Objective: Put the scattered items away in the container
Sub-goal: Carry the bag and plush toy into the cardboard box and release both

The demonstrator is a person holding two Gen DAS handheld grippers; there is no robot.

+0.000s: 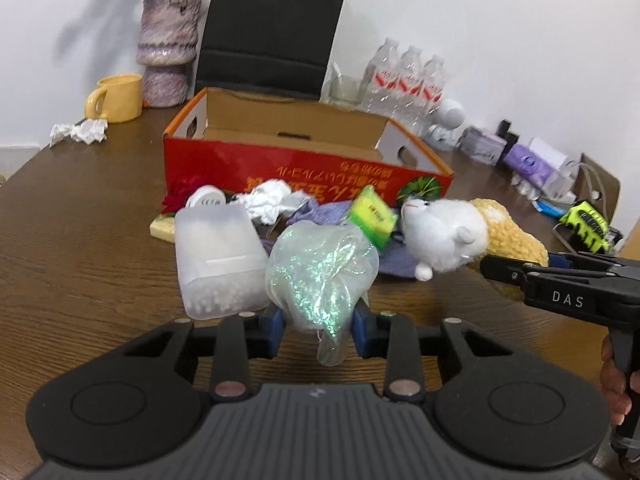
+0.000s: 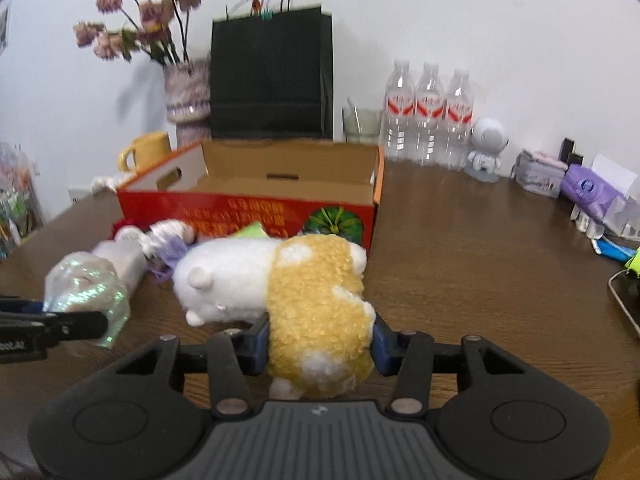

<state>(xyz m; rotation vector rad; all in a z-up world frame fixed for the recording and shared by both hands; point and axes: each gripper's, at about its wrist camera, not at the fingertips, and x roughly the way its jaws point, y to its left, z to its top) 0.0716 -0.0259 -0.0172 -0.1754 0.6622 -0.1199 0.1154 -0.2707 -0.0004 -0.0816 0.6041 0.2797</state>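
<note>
On the brown wooden counter (image 2: 460, 240) stands one red cardboard box (image 1: 304, 168), open at the top, its tan inside bare as far as both views reach; orange characters run upside down along its near wall, too blurred to read, beside a printed green pumpkin. Just in front of it lie the scattered items: one frosted plastic tub (image 1: 218, 258) with small white beads heaped at its lower end, one crumpled white tissue (image 1: 272, 200), one green packet (image 1: 372, 216) whose print is unreadable, a purple cloth (image 1: 320, 210), and a round white lid (image 1: 206, 200).

One iridescent plastic bag (image 1: 324, 276) sits between the fingers of the left gripper (image 1: 318, 330), which are clenched on its lower part. One white-and-yellow plush animal (image 2: 316, 304) lies on its side near the box's right corner; the right gripper (image 2: 320, 350) has its fingers against both flanks of the yellow body, grasping it. That gripper's side reads "DAS" in the left wrist view.

Behind the box stand one black paper bag (image 2: 272, 80), one vase of dried flowers (image 2: 186, 96), one yellow mug (image 1: 116, 98), one clear glass (image 2: 360, 124) and three water bottles (image 2: 428, 116) with red-and-white labels, unreadable. One small white robot figure (image 2: 486, 148) stands right of them.
</note>
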